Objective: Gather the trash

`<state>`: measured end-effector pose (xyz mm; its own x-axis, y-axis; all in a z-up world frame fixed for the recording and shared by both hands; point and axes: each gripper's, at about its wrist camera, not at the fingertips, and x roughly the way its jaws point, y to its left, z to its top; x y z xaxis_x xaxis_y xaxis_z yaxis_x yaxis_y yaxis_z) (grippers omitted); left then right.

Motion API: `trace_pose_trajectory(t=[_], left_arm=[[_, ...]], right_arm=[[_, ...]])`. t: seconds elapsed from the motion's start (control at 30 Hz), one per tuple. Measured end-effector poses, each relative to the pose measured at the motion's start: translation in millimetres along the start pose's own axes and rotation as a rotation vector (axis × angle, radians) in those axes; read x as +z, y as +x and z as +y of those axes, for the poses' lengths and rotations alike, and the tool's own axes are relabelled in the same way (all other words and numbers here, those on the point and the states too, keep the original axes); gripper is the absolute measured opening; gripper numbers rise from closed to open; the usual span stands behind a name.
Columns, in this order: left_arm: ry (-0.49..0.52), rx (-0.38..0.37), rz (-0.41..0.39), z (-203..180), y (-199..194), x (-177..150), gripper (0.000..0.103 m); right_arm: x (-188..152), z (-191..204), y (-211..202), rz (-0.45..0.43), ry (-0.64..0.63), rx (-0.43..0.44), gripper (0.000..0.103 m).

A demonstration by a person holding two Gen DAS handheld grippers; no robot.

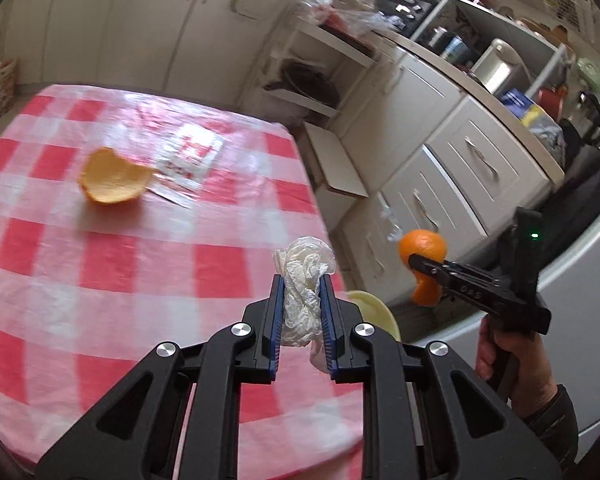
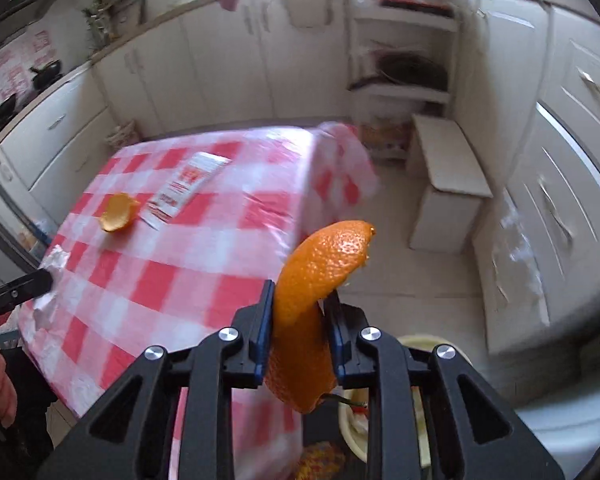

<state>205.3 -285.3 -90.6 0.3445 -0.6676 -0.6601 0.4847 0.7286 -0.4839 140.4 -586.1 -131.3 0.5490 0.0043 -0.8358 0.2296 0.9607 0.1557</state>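
My left gripper [image 1: 302,280] is shut on a crumpled white tissue [image 1: 305,280] and holds it above the near right corner of the red-checked table [image 1: 100,264]. My right gripper [image 2: 300,292] is shut on a curved orange peel [image 2: 320,272], held off the table's right edge above a pale yellow bin [image 2: 424,344]; it also shows in the left wrist view [image 1: 414,262] with its peel [image 1: 424,248]. A second orange peel [image 1: 114,180] and a red-and-white wrapper [image 1: 190,156] lie on the table; they show in the right wrist view too, the peel [image 2: 118,212] and the wrapper [image 2: 184,184].
The pale yellow bin's rim [image 1: 374,308] sits just past the table's near right corner. White drawers [image 1: 460,168] and open shelves [image 1: 320,84] line the right side. A small white step stool [image 2: 448,184] stands on the floor beyond the table.
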Motion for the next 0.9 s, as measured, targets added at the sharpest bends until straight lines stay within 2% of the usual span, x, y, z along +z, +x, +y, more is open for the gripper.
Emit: trace_pose_trajectory(t=[0.17, 0.2, 0.23, 0.27, 0.33, 0.4, 0.5, 0.57, 0.67, 0.77, 0.8, 0.9], left_arm=[[0.062, -0.100, 0.133, -83, 85, -29, 0.016], [0.066, -0.104, 0.158, -95, 102, -35, 0.016], [0.066, -0.104, 0.187, -103, 121, -40, 0.016], [0.061, -0.107, 0.230, -114, 144, -46, 0.017], [0.059, -0.096, 0.298, -126, 179, -57, 0.018], [0.068, -0.075, 0.367, -140, 213, -68, 0.029], [0.088, -0.030, 0.399, -150, 238, -75, 0.044], [0.080, -0.038, 0.383, -149, 232, -75, 0.048], [0.105, -0.024, 0.324, -143, 199, -73, 0.055], [0.150, 0.023, 0.231, -129, 141, -73, 0.067], [0.151, 0.044, 0.191, -119, 115, -74, 0.073], [0.119, 0.109, 0.098, -88, 45, -82, 0.083]], right_arm=[[-44, -83, 57, 0.296, 0.162, -0.093, 0.036], [-50, -95, 65, 0.339, 0.194, -0.113, 0.052], [-52, -106, 67, 0.349, 0.218, -0.153, 0.061], [-51, -113, 63, 0.329, 0.239, -0.175, 0.061], [-40, -125, 43, 0.239, 0.321, -0.166, 0.062], [-24, -125, 14, 0.101, 0.361, -0.157, 0.067], [-5, -108, -20, -0.084, 0.341, -0.134, 0.078], [0, -101, -33, -0.153, 0.313, -0.119, 0.080], [6, -89, -39, -0.199, 0.274, -0.121, 0.080], [12, -78, -45, -0.231, 0.264, -0.109, 0.080], [15, -72, -48, -0.245, 0.257, -0.108, 0.080], [24, -47, -59, -0.285, 0.210, -0.106, 0.080]])
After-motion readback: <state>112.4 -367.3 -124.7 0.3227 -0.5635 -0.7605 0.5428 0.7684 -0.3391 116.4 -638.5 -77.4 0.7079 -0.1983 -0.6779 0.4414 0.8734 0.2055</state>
